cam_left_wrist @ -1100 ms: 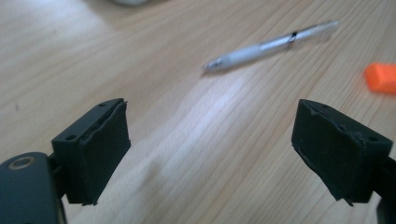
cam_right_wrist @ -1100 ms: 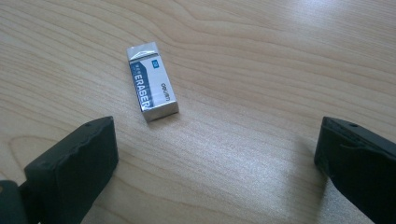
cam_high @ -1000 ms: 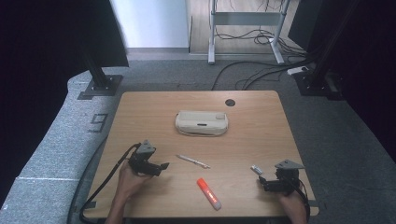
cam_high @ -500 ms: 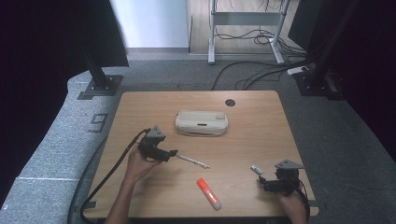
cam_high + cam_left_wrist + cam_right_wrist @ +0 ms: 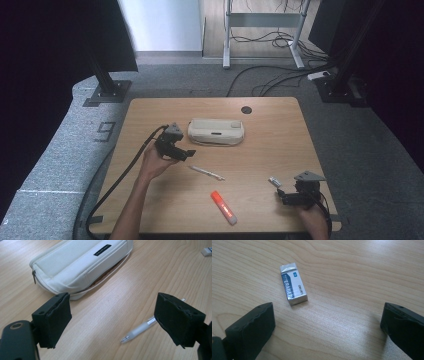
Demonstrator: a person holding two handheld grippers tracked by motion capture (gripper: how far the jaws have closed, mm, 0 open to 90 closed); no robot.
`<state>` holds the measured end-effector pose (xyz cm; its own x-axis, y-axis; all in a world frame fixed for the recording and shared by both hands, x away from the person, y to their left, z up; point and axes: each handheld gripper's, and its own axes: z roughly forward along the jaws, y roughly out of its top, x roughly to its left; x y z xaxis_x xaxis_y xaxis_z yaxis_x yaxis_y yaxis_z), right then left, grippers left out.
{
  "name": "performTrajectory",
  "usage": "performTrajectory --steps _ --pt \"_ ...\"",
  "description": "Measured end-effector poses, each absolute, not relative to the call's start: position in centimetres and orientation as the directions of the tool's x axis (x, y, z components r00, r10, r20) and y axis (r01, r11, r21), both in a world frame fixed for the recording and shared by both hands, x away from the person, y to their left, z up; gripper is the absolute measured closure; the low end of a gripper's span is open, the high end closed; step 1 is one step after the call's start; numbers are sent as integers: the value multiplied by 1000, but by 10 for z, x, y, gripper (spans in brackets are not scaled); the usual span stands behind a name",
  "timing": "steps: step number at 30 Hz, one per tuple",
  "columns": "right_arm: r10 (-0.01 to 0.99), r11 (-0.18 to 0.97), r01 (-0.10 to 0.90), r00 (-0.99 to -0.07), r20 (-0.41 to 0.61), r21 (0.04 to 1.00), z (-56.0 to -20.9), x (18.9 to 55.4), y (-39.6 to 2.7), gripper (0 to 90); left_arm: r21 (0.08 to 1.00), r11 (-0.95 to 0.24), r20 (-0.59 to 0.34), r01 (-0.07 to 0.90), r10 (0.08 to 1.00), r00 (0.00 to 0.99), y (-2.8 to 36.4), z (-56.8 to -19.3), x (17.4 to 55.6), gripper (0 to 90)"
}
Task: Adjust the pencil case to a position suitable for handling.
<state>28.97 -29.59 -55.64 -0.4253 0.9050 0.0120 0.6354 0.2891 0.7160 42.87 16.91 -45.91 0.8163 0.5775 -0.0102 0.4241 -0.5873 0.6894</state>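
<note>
We find the white pencil case [image 5: 216,132] lying flat on the far middle of the wooden table [image 5: 280,145], its zipper pull at the end nearest our left gripper [image 5: 186,155]. In the left gripper view the pencil case [image 5: 80,262] sits just beyond the spread jaws, close to the left one but apart from it, with nothing between the pads. A clear pen [image 5: 143,328] lies on the wood just in front of the other jaw, its tip pointing toward us (in the high view the pen [image 5: 206,172] rests a little nearer to the person than the case, between the two grippers).

An orange highlighter [image 5: 223,207] lies slantwise near the table's near edge, well apart from the case.

Our right gripper [image 5: 281,194] sits low at the near right corner, jaws spread wide and holding nothing. Just ahead of it lies a small white eraser [image 5: 293,283] in a blue-and-white sleeve, flat on the wood and apart from both jaws.
</note>
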Motion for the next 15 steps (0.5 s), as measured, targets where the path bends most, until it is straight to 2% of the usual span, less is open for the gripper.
performTrajectory --steps 7,15 --pt "905 289 635 -425 12 716 -556 290 -296 0 671 -618 5 409 555 832 155 -455 445 133" --pt "905 290 634 -425 11 717 -557 290 -296 0 664 -616 -27 424 547 837 143 -452 471 135"
